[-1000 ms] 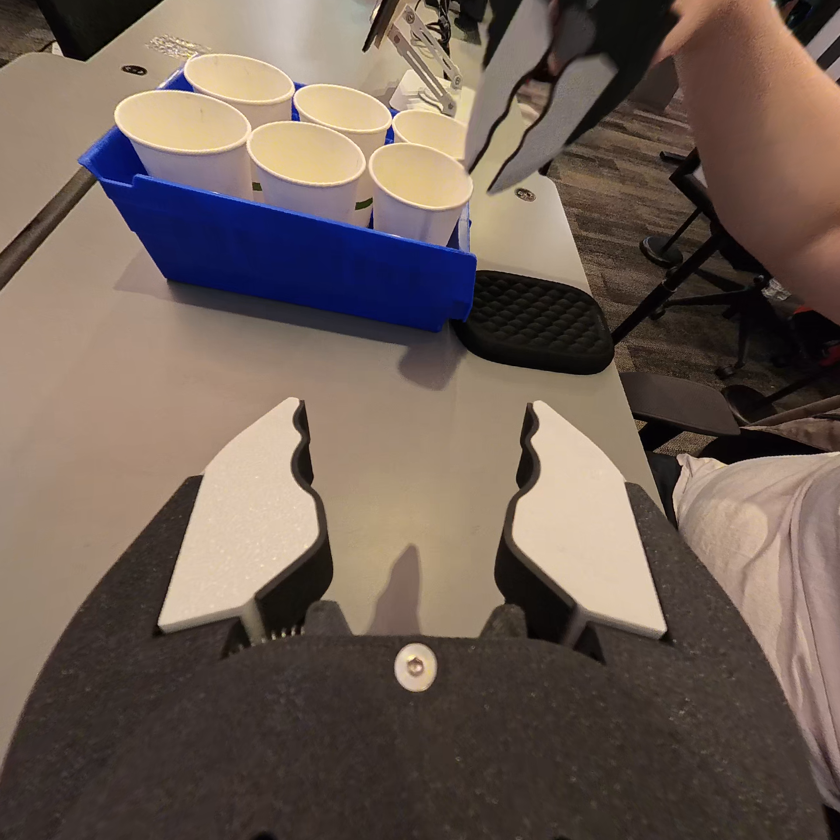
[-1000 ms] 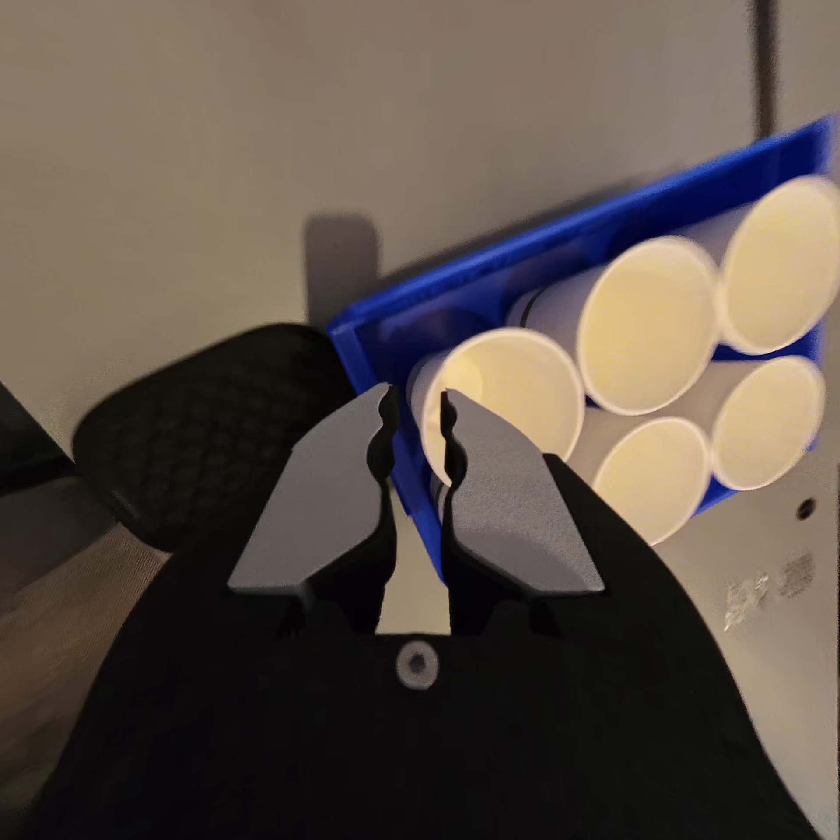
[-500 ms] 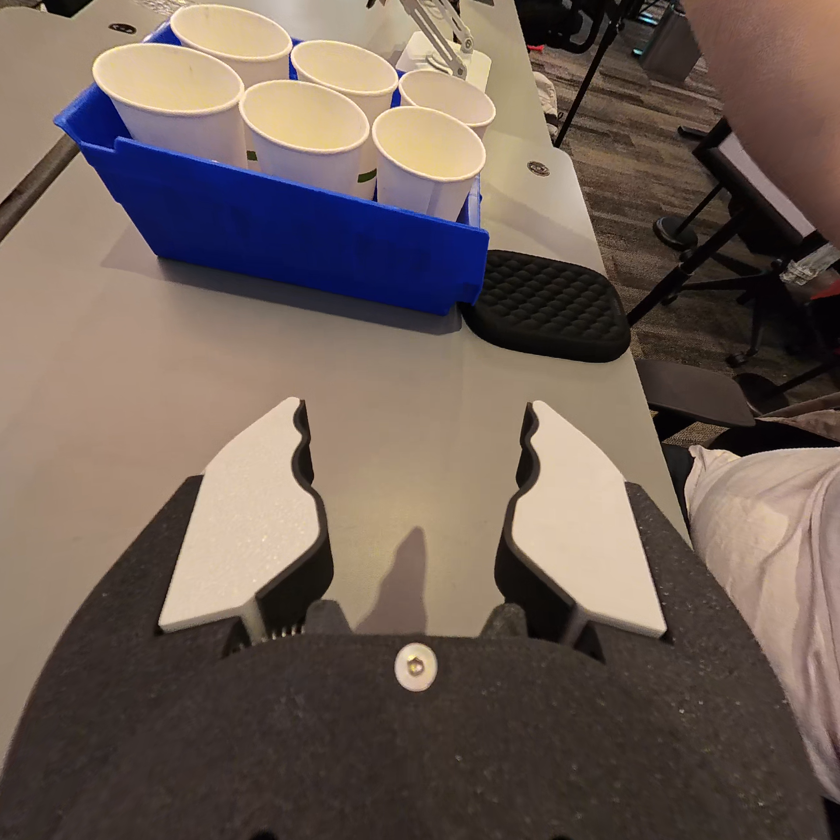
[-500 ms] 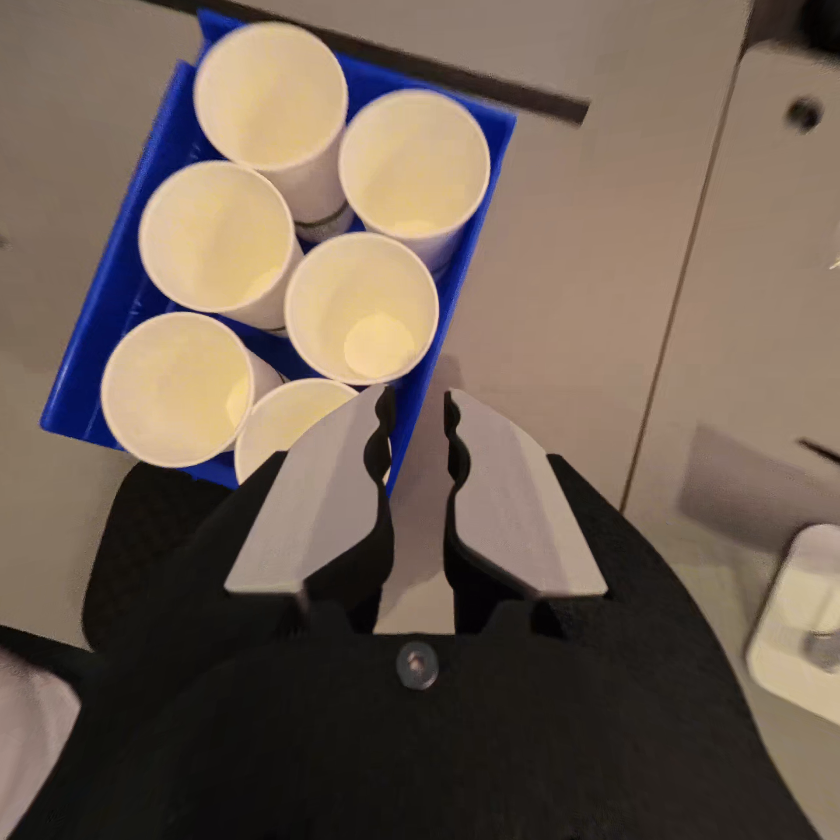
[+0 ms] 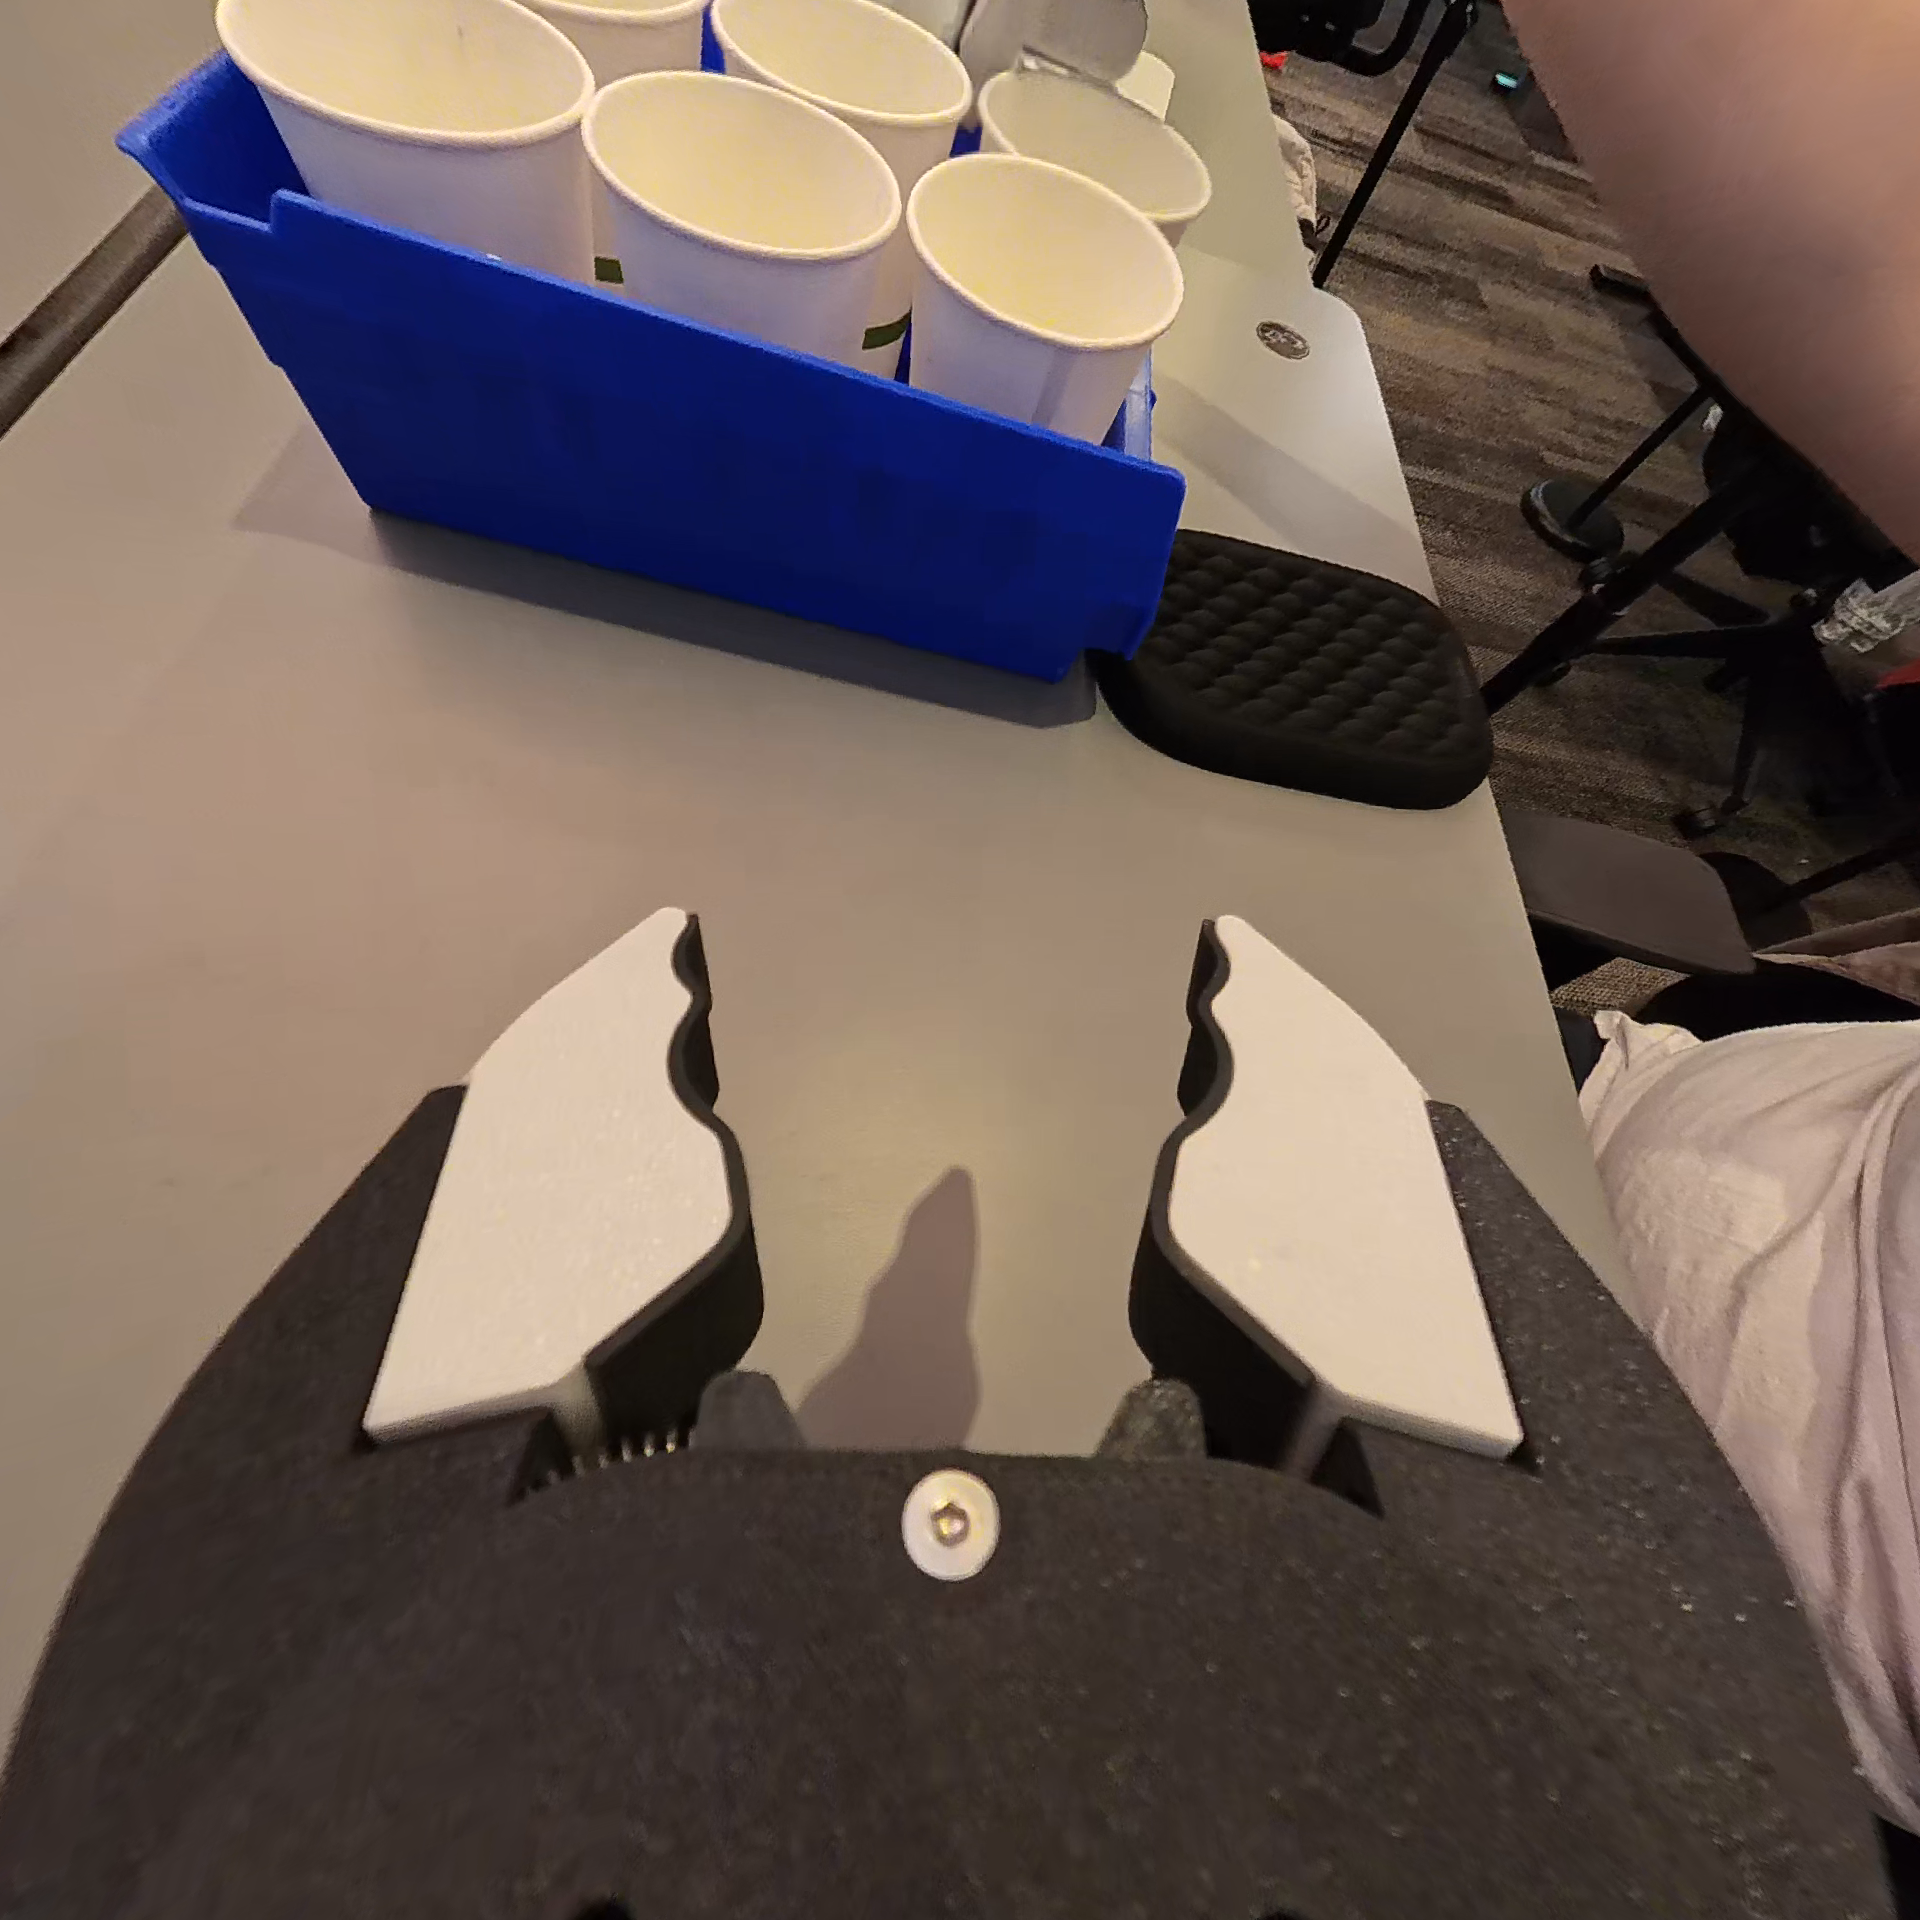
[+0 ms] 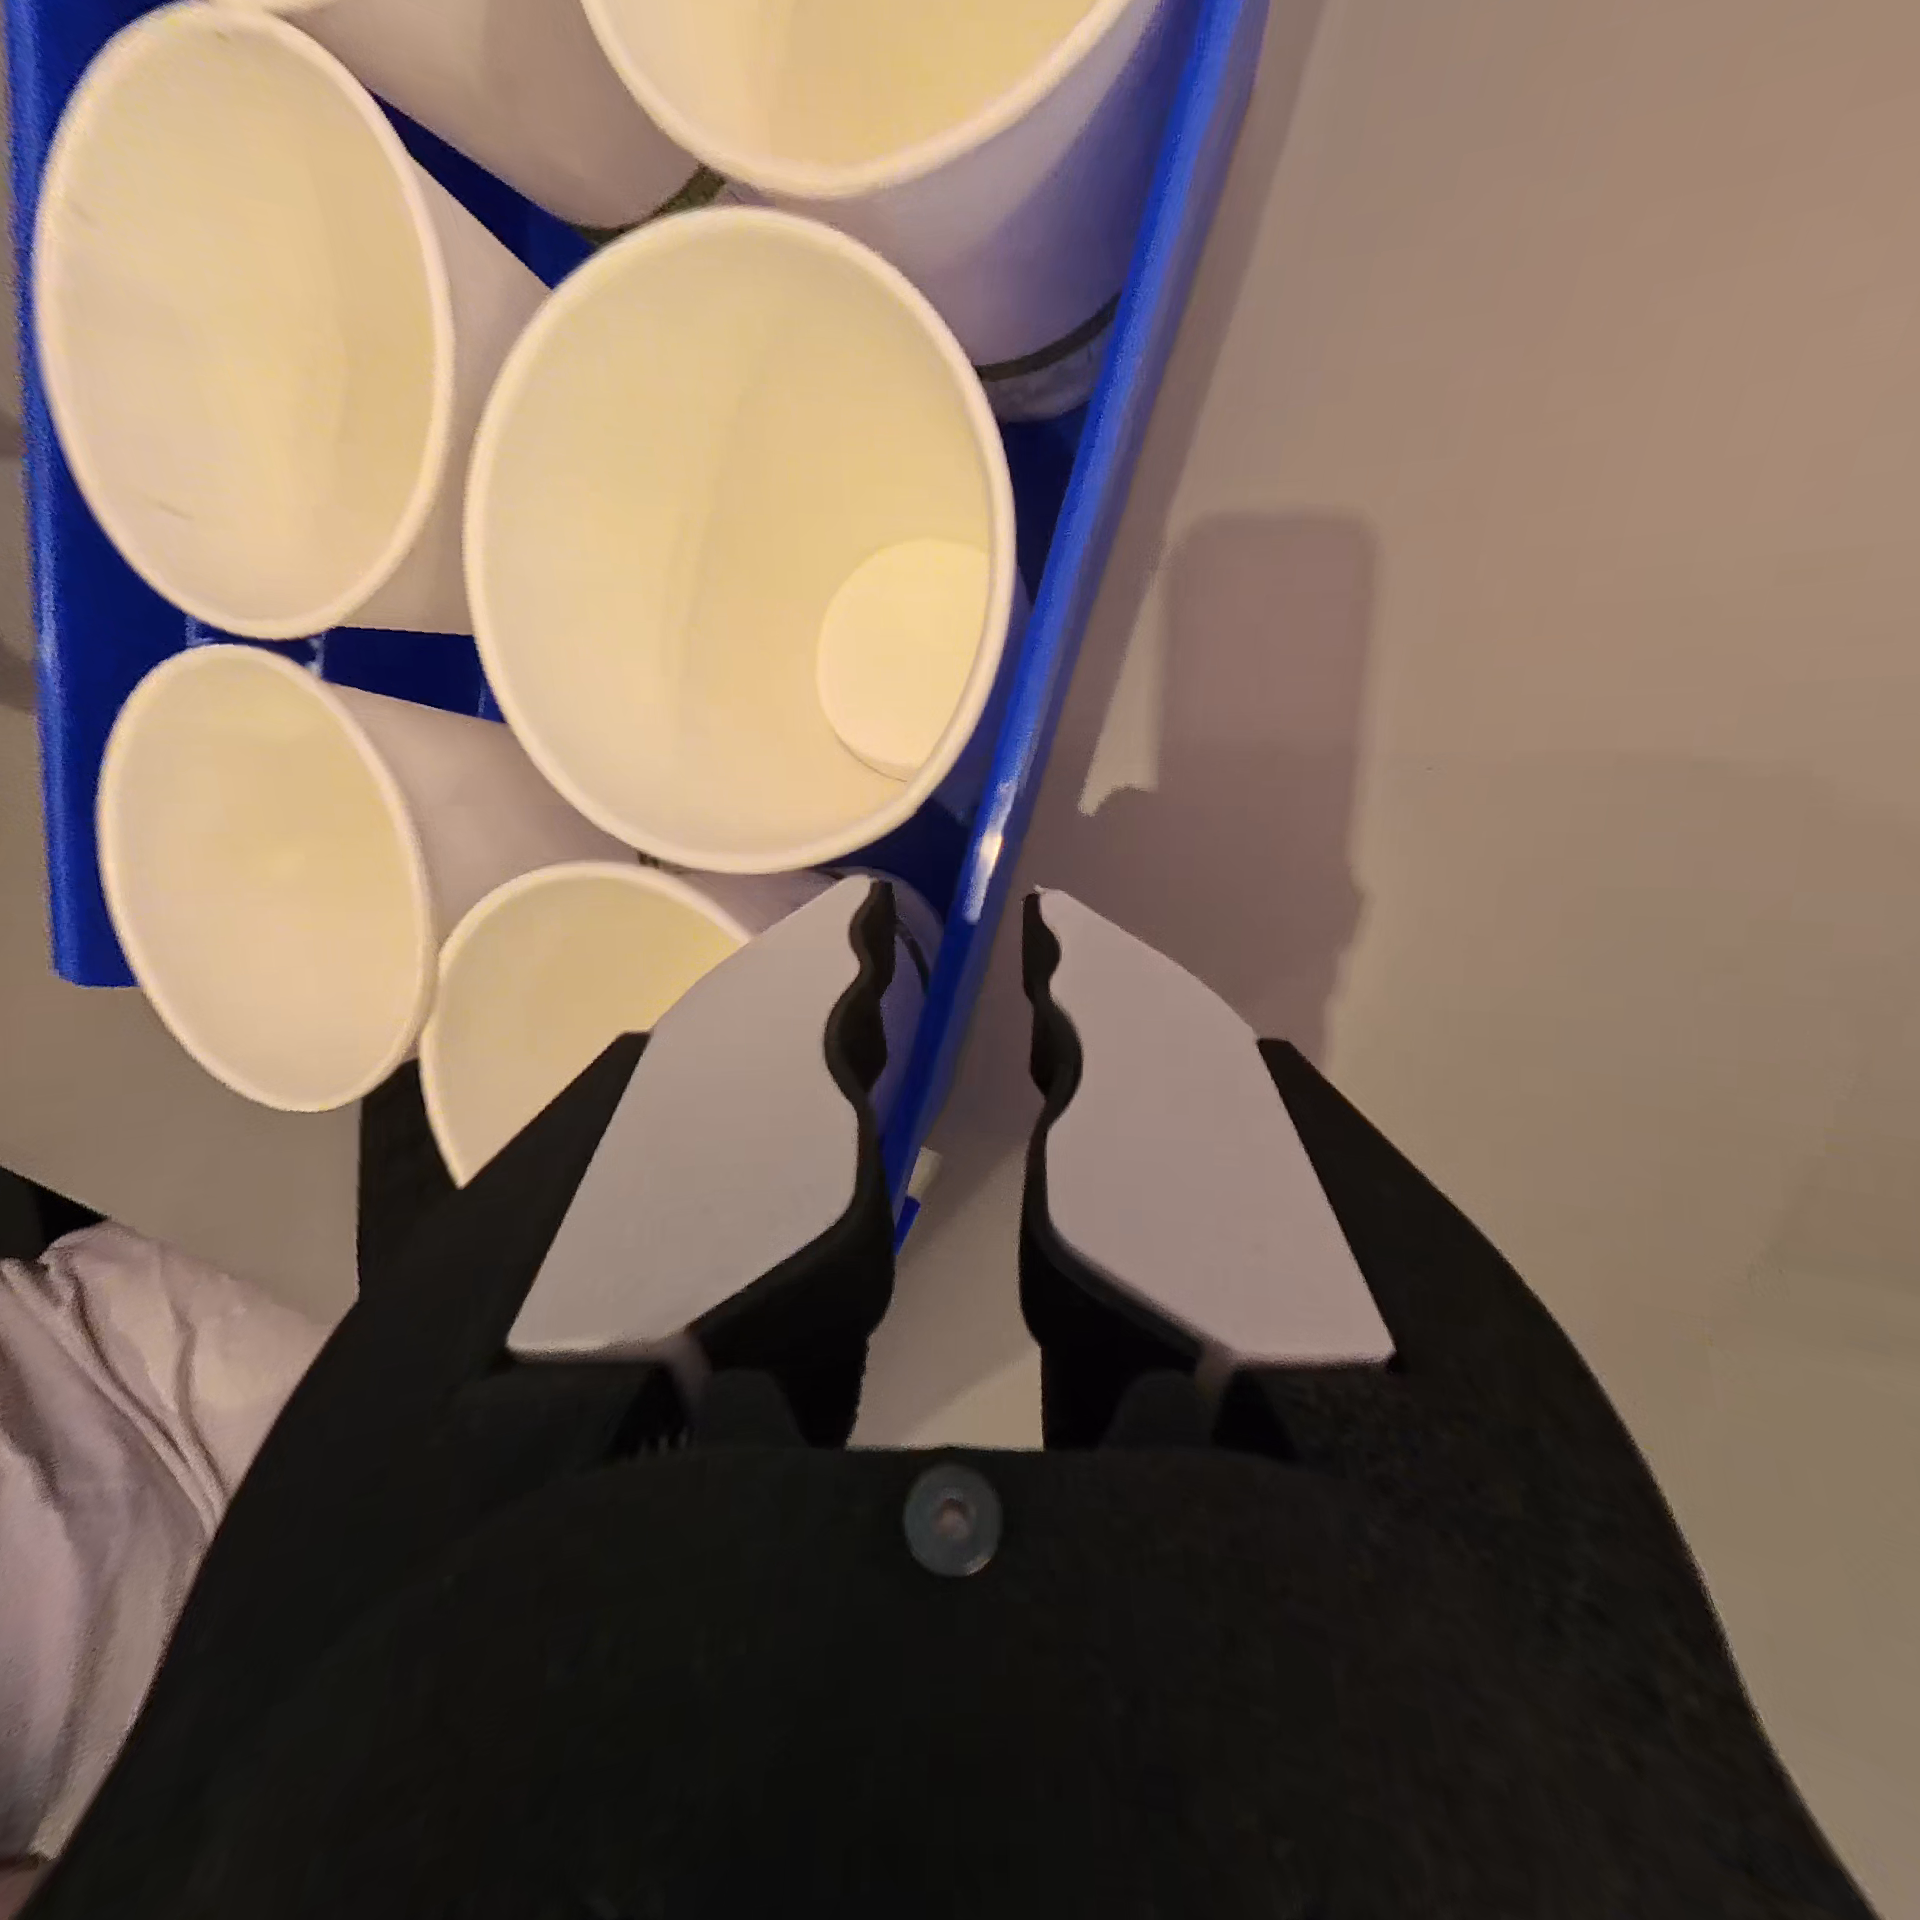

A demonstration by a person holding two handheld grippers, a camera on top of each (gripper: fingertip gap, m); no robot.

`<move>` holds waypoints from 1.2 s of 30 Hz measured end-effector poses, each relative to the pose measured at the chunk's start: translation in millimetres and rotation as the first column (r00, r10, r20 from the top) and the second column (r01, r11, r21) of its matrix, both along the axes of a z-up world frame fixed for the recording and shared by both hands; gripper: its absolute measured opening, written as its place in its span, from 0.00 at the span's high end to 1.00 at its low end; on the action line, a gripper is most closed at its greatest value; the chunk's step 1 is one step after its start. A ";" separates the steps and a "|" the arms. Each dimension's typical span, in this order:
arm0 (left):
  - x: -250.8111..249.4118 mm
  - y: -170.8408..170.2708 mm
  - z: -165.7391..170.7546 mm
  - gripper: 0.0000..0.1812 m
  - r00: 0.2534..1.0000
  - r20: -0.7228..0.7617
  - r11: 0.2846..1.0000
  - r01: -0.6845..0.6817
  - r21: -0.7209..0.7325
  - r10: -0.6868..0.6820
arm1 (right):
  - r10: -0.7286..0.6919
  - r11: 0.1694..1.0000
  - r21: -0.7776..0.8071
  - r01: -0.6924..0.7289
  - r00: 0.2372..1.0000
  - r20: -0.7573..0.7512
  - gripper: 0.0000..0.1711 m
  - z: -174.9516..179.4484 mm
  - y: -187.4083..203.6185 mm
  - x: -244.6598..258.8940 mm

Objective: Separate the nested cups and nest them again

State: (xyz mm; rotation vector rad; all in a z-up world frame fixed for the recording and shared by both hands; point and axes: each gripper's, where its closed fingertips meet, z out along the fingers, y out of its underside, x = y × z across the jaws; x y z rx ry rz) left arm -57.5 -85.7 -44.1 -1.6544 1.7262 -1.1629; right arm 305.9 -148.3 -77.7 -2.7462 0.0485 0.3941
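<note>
Several white paper cups (image 5: pixel 1039 260) stand upright, packed together, in a blue bin (image 5: pixel 675 488) on the grey table. My left gripper (image 5: pixel 948 925) is wide open and empty, low over the table, well short of the bin's near wall. My right gripper (image 6: pixel 954 894) looks straight down on the cups (image 6: pixel 727 540) from above. It holds nothing, and its jaws are only narrowly apart. Its fingertips are over the bin's long side wall (image 6: pixel 1091 540), beside a cup that its left finger partly hides. I cannot tell which cups are nested.
A black textured pad (image 5: pixel 1299 675) lies on the table against the bin's right end. The table's right edge (image 5: pixel 1496 831) runs close by, with chair bases and stands on the floor beyond. A person's arm (image 5: pixel 1714 156) reaches over at the upper right.
My left gripper has moved forward toward the bin, still open. My right gripper has swung from the bin's end to above it and come down closer to the cups, its jaw gap unchanged.
</note>
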 end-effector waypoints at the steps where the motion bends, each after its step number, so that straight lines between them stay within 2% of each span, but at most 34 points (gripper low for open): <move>1: -0.3 -0.1 -0.1 0.51 1.000 -0.007 1.000 -0.004 0.004 0.004 | -0.001 1.000 -0.012 0.002 1.000 0.018 0.87 -3.0 0.8 -0.1; 8: -5.4 9.2 13.3 0.55 0.995 -0.031 0.989 -0.093 0.114 0.097 | -0.051 0.998 -0.039 0.054 0.995 0.090 0.94 -4.9 8.5 1.9; 13: -8.3 3.8 30.0 0.56 0.996 0.014 0.990 -0.086 0.108 0.085 | -0.070 0.995 -0.070 0.073 0.997 0.044 0.95 -4.4 3.9 1.9; 18: -10.5 2.6 29.0 0.56 0.997 -0.003 0.989 -0.076 0.126 0.077 | -0.081 0.993 -0.081 0.080 0.997 -0.004 0.93 -4.9 3.0 1.6; 21: -13.9 5.2 29.9 0.56 0.996 -0.016 0.984 -0.083 0.156 0.086 | -0.081 0.993 -0.088 0.078 0.996 -0.035 0.96 -5.5 3.4 -0.7; 28: -37.9 36.6 39.5 0.58 0.967 -0.061 0.946 -0.228 0.231 0.248 | -0.106 0.985 -0.130 0.111 0.993 0.041 0.96 -6.3 2.5 -0.7; 32: -84.9 75.9 37.8 0.59 0.885 -0.179 0.874 -0.358 0.329 0.430 | -0.147 0.975 -0.157 0.156 0.987 0.066 0.97 -6.3 1.6 -4.6; 34: -126.4 100.6 31.3 0.62 0.796 -0.270 0.819 -0.425 0.386 0.541 | -0.161 0.972 -0.164 0.168 0.986 0.052 0.97 -6.2 2.0 -10.7; 36: -165.1 122.9 27.0 0.61 0.698 -0.322 0.763 -0.524 0.379 0.640 | -0.169 0.971 -0.165 0.173 0.985 0.036 0.97 -6.1 3.2 -17.2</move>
